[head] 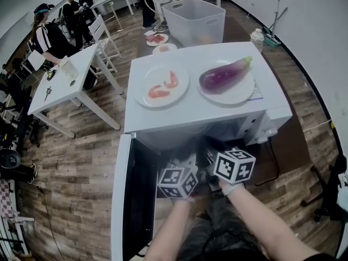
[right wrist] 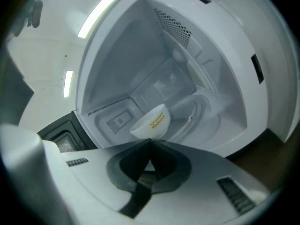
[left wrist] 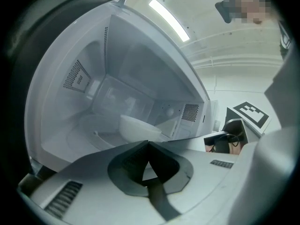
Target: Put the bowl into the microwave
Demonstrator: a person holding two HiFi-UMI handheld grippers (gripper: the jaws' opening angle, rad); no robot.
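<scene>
Bowl [right wrist: 151, 121] inside microwave [head: 191, 116] — L tongs [left wrist: 149, 143] & R tongs [right wrist: 150, 144] both closed, empty.

No words or numbers can be read. The small white ceramic bowl [right wrist: 151, 121] carries a yellow sticker [right wrist: 158, 120] whose print is too fine to make out. The white cubes [head: 235, 166] bear only black square-patterned markers.

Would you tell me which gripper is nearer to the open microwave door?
Left. The left gripper is just beside the microwave door, which stands open at the left; the right gripper is on the left gripper's other side, farther from the door.
</scene>
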